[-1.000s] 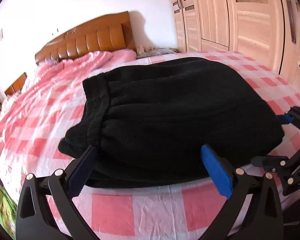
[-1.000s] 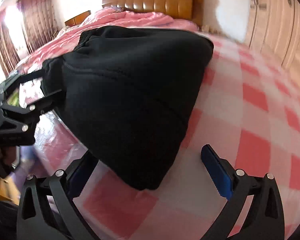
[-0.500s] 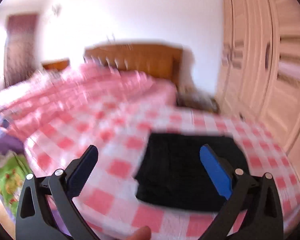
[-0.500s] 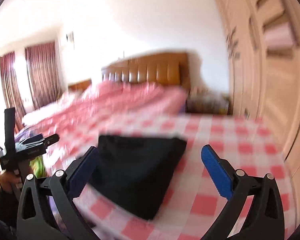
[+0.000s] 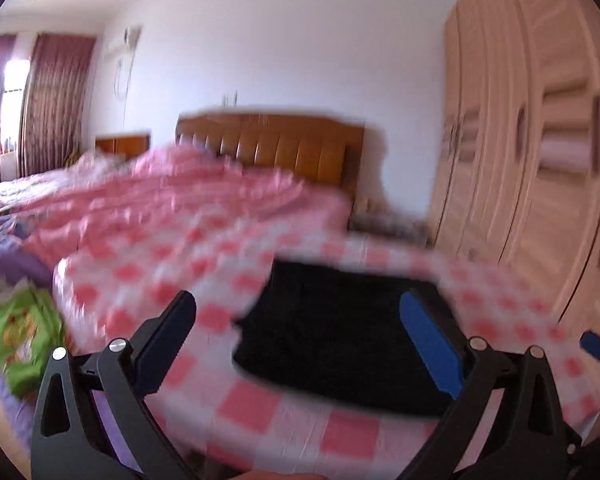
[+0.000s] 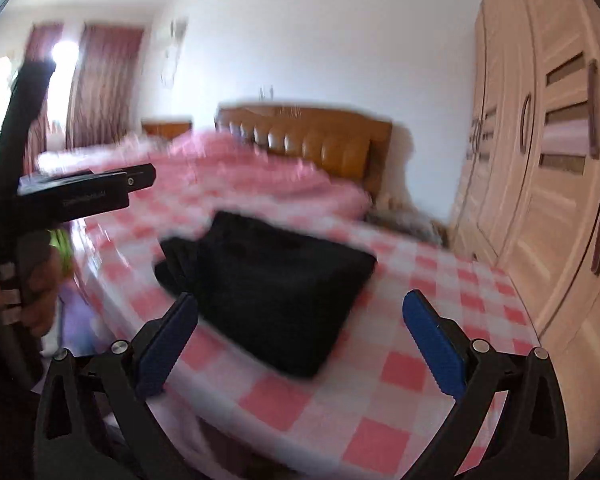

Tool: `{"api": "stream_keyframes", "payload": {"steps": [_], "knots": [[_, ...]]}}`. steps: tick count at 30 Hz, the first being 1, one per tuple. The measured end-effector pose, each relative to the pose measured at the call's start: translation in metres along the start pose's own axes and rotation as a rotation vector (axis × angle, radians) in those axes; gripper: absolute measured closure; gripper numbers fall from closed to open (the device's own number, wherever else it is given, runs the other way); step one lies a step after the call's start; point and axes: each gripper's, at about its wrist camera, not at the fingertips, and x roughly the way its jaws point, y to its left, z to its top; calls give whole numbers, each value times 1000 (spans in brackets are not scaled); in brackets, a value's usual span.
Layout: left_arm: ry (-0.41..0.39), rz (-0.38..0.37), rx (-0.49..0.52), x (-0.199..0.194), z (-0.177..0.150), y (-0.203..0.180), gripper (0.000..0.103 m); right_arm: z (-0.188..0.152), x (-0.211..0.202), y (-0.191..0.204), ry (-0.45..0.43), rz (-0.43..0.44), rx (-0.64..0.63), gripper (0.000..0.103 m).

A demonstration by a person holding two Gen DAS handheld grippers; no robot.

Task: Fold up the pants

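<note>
A: Left wrist view: left gripper (image 5: 298,344) jaws spread wide, holding nothing. Black pants (image 5: 340,332) lie as a compact folded block on the pink checked bedsheet (image 5: 260,408), well clear of the fingers.

B: Right wrist view?

A: Right gripper (image 6: 300,334) also wide and empty, pants apart from it. Frames blurred. Folding looks done; next I'd only check that the edges are square.

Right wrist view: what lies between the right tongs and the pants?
Only bare checked sheet; the right tongs hang open, short of the pants.
</note>
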Motion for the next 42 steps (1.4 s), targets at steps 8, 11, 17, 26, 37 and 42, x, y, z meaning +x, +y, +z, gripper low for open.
{"api": "stream_keyframes", "payload": {"steps": [8,11,17,26,37,42], "knots": [[415,7,71,81,-48,-12,1,-29,52,-11,254,42,125,4],[455,-20,81,86,-64,-12,1,-34,59,-13,282,34,156,4],[427,-52,135,78,-67,-23,1,-34,60,-9,284,42,141,4],[405,-63,174,71,-60,-33,1,-33,59,-9,288,47,149,4],[401,-65,180,71,-59,-34,1,-35,60,-8,301,50,144,4],[400,-65,181,71,-60,-34,1,-35,60,-9,302,50,144,4]]}}
